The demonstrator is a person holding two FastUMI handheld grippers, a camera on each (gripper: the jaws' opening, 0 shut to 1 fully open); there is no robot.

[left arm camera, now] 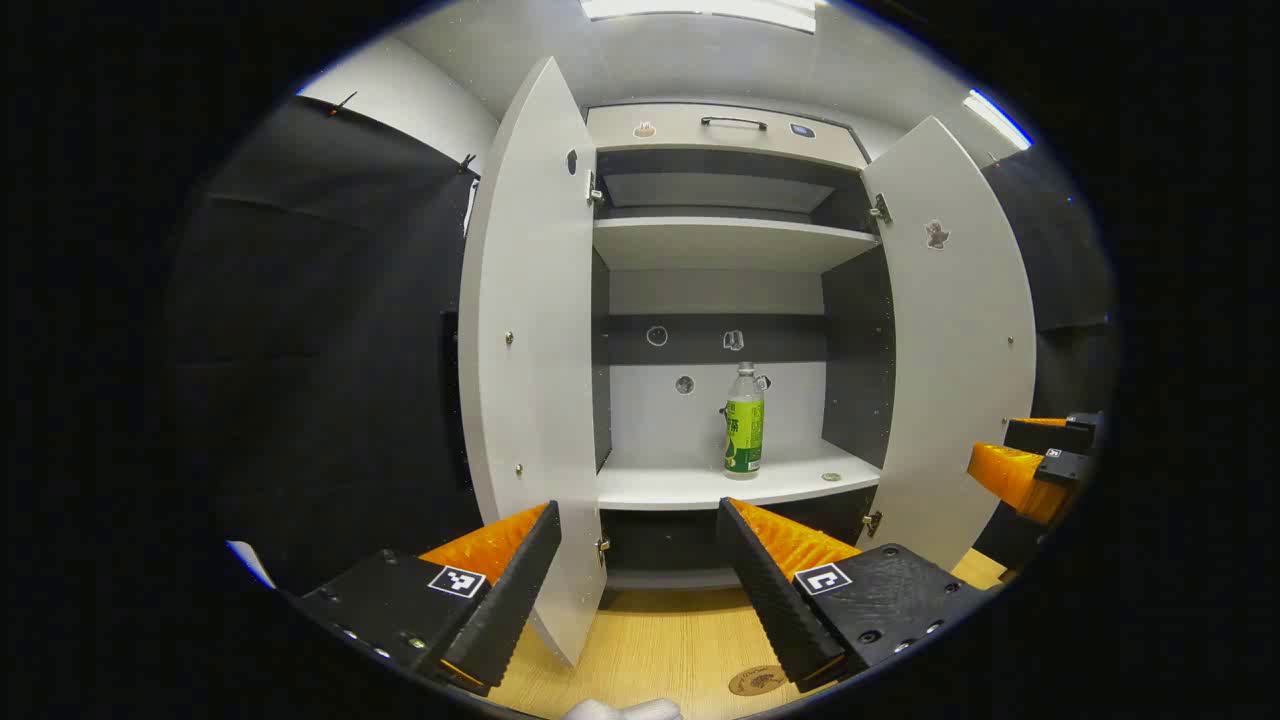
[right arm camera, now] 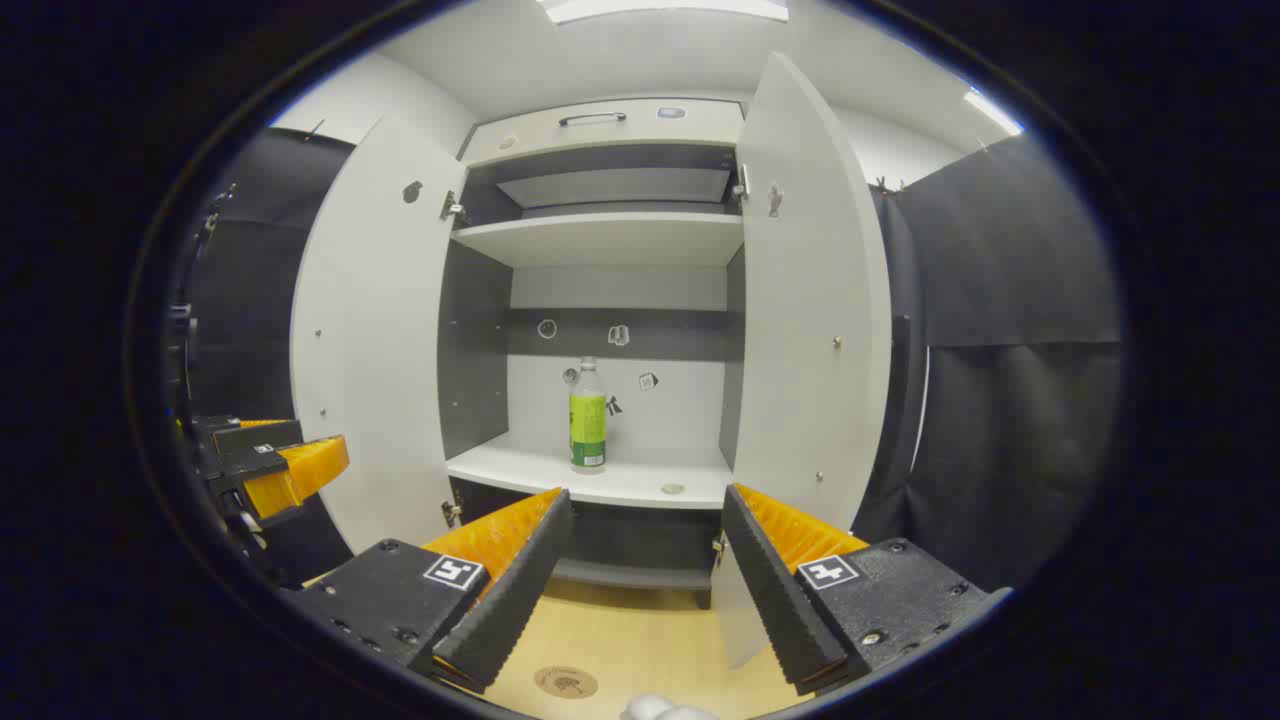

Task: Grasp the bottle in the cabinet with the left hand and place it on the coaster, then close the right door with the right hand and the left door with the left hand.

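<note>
We had the cabinet (left arm camera: 720,240) straight ahead as our landmark. Both doors were swung wide: left door (left arm camera: 525,330) on its left side, right door (left arm camera: 955,330) on its right side. From the right gripper view the same pair read as left door (right arm camera: 365,340) and right door (right arm camera: 805,300).

Table (left arm camera: 650,640) ran in front of the cabinet, below its open shelf.

Left gripper (left arm camera: 635,570) sat in front of the cabinet, fingers spread wide with nothing between them, roughly in line with the lower shelf. Right gripper (right arm camera: 645,570) also sat in front, fingers spread and empty. From the left gripper view we also saw the right gripper (left arm camera: 1035,465) off past the right door; from the right gripper view, the left gripper (right arm camera: 270,465) off past the left door.

Bottle (left arm camera: 743,420) stood upright on the cabinet's lower shelf, towards the back wall, untouched; same in the right gripper view (right arm camera: 587,415).

Coaster (left arm camera: 757,681) lay on the table in front of the cabinet, bare, also seen at (right arm camera: 565,682).

Our read on progress: nothing done yet. Remaining were the bottle grasp with the left gripper, placing on the coaster, then right door shut, then left door shut. Reach into the shelf looked unobstructed.
</note>
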